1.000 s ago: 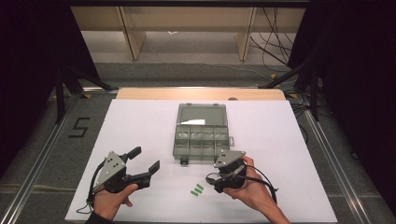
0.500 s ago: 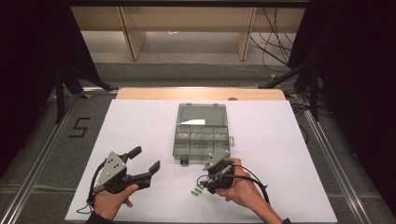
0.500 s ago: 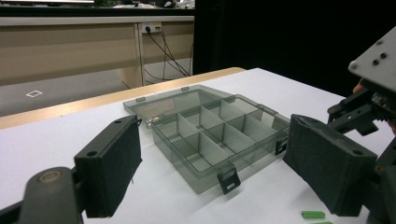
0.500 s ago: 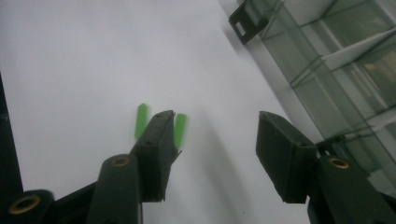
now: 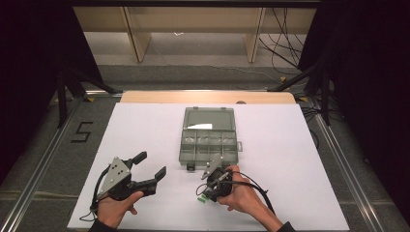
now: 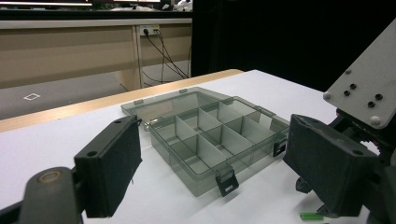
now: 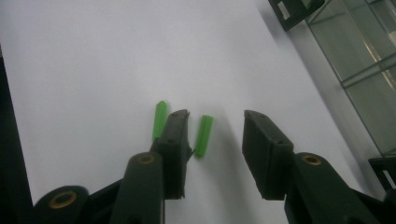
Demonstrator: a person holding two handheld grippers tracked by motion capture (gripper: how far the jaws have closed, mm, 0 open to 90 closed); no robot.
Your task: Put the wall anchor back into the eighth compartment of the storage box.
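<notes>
Two short green plastic pieces lie side by side on the white surface [image 5: 145, 130], just in front of the near edge of the open compartment box [image 5: 209, 140]. In the right gripper view the right-hand green piece [image 7: 203, 136] sits between the jaws, close to the left one and not yet pressed by either, while the other green piece [image 7: 159, 121] lies just outside that left jaw.

Compared with a second ago, the right gripper [image 7: 215, 122] has come away from the front of the box, toward the person and down to the surface, and now covers the green pieces in the high view, where one green end peeks out beside it. Its jaws have just been closing and now stand at a middling gap with the one piece inside. That looks like the start of a pick, most likely to carry the piece into one of the box's empty compartments; the neighbouring piece is near enough to the left jaw to be nudged.

The right hand [image 5: 241, 195] tips its gripper steeply down at the surface. The left gripper [image 5: 150, 166] has stayed where it was, left of the box, held roughly level and pointing toward it, jaws wide and empty.
</notes>
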